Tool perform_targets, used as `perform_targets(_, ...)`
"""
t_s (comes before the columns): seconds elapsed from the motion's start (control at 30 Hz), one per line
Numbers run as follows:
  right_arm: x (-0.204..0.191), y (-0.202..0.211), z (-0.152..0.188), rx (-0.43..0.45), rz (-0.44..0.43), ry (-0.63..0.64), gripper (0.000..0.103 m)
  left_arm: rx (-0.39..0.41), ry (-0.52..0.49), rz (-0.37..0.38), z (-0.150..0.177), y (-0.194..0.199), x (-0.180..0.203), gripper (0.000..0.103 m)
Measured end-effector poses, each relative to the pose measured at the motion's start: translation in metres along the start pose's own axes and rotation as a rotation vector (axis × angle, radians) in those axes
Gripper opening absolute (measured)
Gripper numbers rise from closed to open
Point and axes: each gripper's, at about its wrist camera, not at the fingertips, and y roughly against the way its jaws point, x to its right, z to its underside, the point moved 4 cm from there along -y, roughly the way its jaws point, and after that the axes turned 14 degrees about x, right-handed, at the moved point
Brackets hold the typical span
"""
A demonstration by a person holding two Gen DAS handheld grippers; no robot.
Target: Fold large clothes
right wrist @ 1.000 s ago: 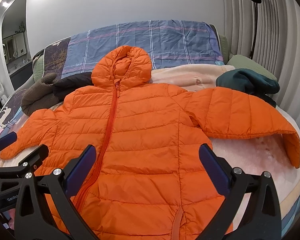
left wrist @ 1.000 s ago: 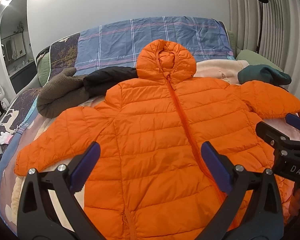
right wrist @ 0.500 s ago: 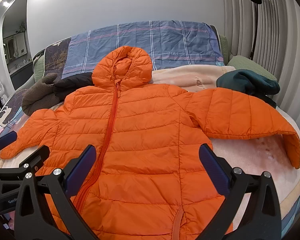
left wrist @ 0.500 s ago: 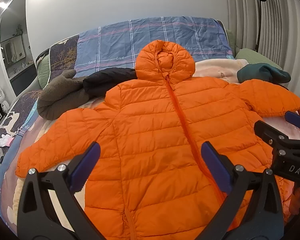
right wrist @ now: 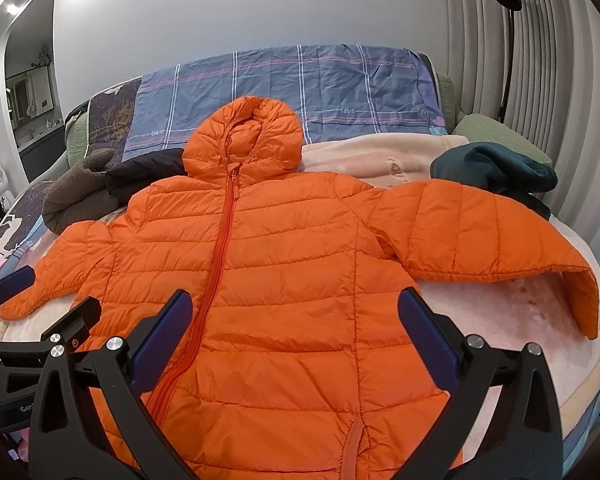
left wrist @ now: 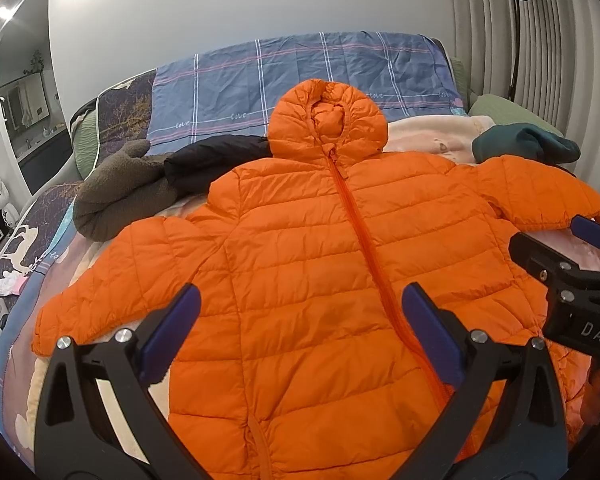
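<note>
1. The orange jacket [left wrist: 332, 264] lies flat on the bed [right wrist: 520, 308], zipped up, right in front of both grippers.
2. The left gripper [left wrist: 300, 328] is wide open and holds nothing. The right gripper [right wrist: 296, 332] is wide open too, and empty.
3. I think the first fold is a sleeve. The left sleeve [left wrist: 112, 280] sits off to the left of the left gripper. The right sleeve [right wrist: 488, 236] sits off to the right of the right gripper.
4. Grab each sleeve near its end, pinch both layers, and lay it across the chest.
5. Go slow. The puffy cloth looks slippery and may spring back.
</note>
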Motion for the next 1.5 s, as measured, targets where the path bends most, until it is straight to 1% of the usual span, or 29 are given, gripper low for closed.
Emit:
perform_targets(0.43,0.001,0.001,-0.004,0.015,0.005,0.003,0.102,0.012,-0.010,0.000,-0.004,0.001,0.001,0.101)
perform_targets(0.57,0.002,0.001,-0.008,0.024,0.008,0.010,0.102,0.037,-0.016,-0.002,-0.014,0.002,0.000,0.101)
perform_targets(0.83,0.004,0.001,-0.022,0.057,0.019,0.034,0.102,0.069,0.009,0.029,-0.032,-0.004,-0.008,0.101)
perform_targets(0.97,0.011,-0.007,-0.029,0.077,0.019,-0.002,0.102,0.085,0.000,0.010,-0.041,-0.018,-0.019,0.101)
perform_targets(1.0,0.015,-0.012,-0.033,0.095,0.015,-0.021,0.097,0.084,0.001,0.006,-0.042,-0.022,-0.022,0.101)
perform_targets(1.03,0.019,-0.018,-0.039,0.115,0.004,-0.041,0.086,0.081,0.003,0.002,-0.044,-0.027,-0.025,0.101)
perform_targets(1.07,0.024,-0.027,-0.046,0.130,-0.028,-0.063,0.082,0.073,0.009,0.001,-0.047,-0.034,-0.030,0.101)
perform_targets(1.1,0.027,-0.035,-0.052,0.136,-0.064,-0.080,0.074,0.066,0.015,0.002,-0.048,-0.040,-0.035,0.100)
perform_targets(1.13,0.032,-0.051,-0.063,0.138,-0.129,-0.105,0.066,0.053,0.023,0.000,-0.050,-0.047,-0.040,0.097)
perform_targets(1.17,0.033,-0.066,-0.072,0.130,-0.173,-0.110,0.064,0.032,0.040,-0.003,-0.053,-0.057,-0.046,0.095)
perform_targets(1.2,0.034,-0.078,-0.079,0.123,-0.199,-0.110,0.060,0.021,0.058,0.001,-0.056,-0.063,-0.051,0.092)
perform_targets(1.23,0.034,-0.096,-0.086,0.097,-0.218,-0.109,0.060,0.011,0.080,0.011,-0.059,-0.071,-0.055,0.089)
perform_targets(1.27,0.035,-0.121,-0.094,0.053,-0.232,-0.110,0.060,0.000,0.110,0.028,-0.064,-0.083,-0.061,0.088)
perform_targets(1.33,0.035,-0.161,-0.107,-0.015,-0.254,-0.119,0.060,-0.027,0.138,0.055,-0.074,-0.107,-0.068,0.085)
perform_targets(1.43,0.033,-0.230,-0.129,-0.119,-0.271,-0.119,0.060,-0.067,0.138,0.106,-0.094,-0.157,-0.071,0.084)
perform_targets(1.47,0.033,-0.256,-0.136,-0.159,-0.268,-0.121,0.060,-0.076,0.133,0.114,-0.101,-0.175,-0.071,0.084)
perform_targets(1.5,0.036,-0.273,-0.140,-0.179,-0.260,-0.132,0.062,-0.091,0.123,0.122,-0.109,-0.199,-0.070,0.084)
